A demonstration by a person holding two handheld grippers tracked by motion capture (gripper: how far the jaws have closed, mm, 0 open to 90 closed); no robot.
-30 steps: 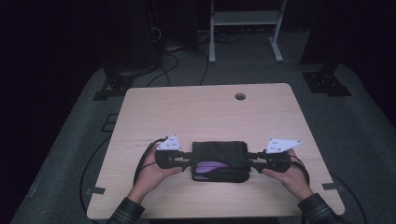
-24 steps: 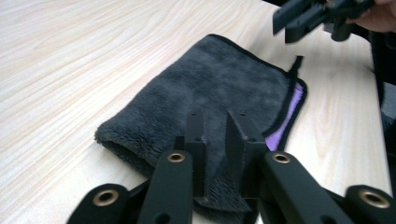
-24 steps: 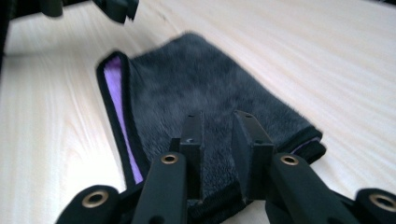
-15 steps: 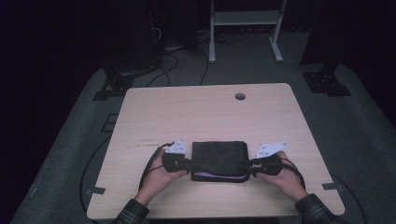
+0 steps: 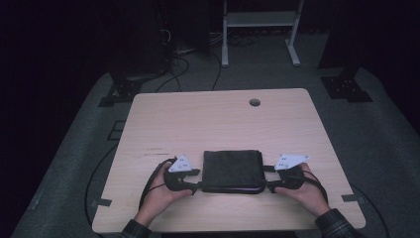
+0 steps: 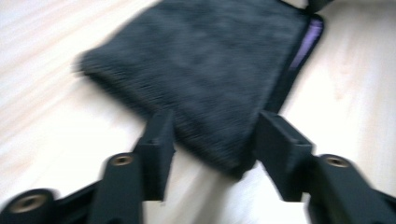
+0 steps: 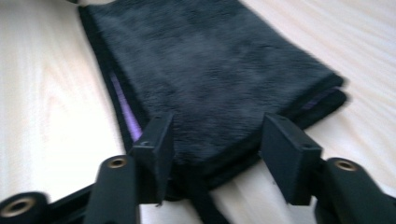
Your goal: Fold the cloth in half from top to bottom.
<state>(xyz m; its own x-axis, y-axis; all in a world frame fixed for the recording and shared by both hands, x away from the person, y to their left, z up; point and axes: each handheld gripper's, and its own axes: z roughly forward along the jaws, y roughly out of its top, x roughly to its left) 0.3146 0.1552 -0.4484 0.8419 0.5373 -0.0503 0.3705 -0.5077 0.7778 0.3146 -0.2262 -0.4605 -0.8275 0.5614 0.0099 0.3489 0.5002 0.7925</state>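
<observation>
Now the folded dark cloth [image 5: 232, 171] lies flat on the table [image 5: 208, 119], near its front edge. The left gripper [image 5: 194, 186] and right gripper [image 5: 270, 186] sit at its near corners, jaws just opened and spread, a cloth corner lying loose between each pair.

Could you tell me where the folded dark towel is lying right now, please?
In the high view the folded dark towel lies flat near the table's front edge, between the left gripper and the right gripper.
</observation>
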